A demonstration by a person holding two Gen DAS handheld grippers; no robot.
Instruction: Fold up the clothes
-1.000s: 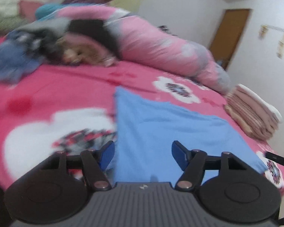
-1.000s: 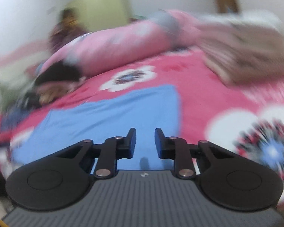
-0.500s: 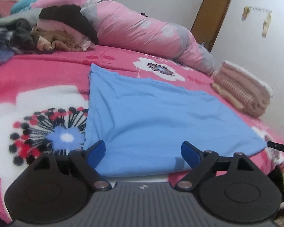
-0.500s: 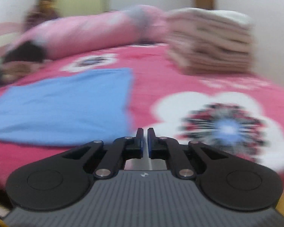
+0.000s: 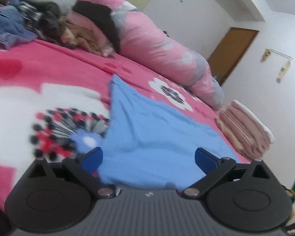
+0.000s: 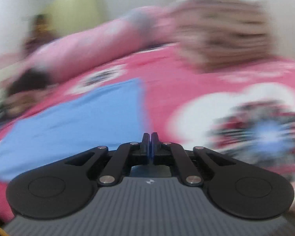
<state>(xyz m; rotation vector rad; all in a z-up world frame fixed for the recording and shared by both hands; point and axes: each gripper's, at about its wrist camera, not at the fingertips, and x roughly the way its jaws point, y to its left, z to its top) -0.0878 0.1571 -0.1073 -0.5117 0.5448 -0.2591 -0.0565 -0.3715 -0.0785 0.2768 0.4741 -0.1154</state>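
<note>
Cloth [image 5: 157,137] is spread flat on the bed [image 5: 49,74]. Left gripper [image 5: 148,158] jaws are being opened wide above its near edge. Right gripper [image 6: 149,141] jaws are pressed together, empty.

Left wrist view: low over the near edge of the bed [image 5: 49,74], tilted, facing across it toward the door [image 5: 232,53] at upper right; blue cloth [image 5: 157,135] close, lower centre. Right wrist view: equally low and near, blurred, facing the same bed [image 6: 177,82]. Shared: blue cloth [image 6: 78,116] at left, folded stack [image 5: 245,129] [image 6: 222,31], long pink bolster [image 5: 157,45] [image 6: 92,47].
</note>
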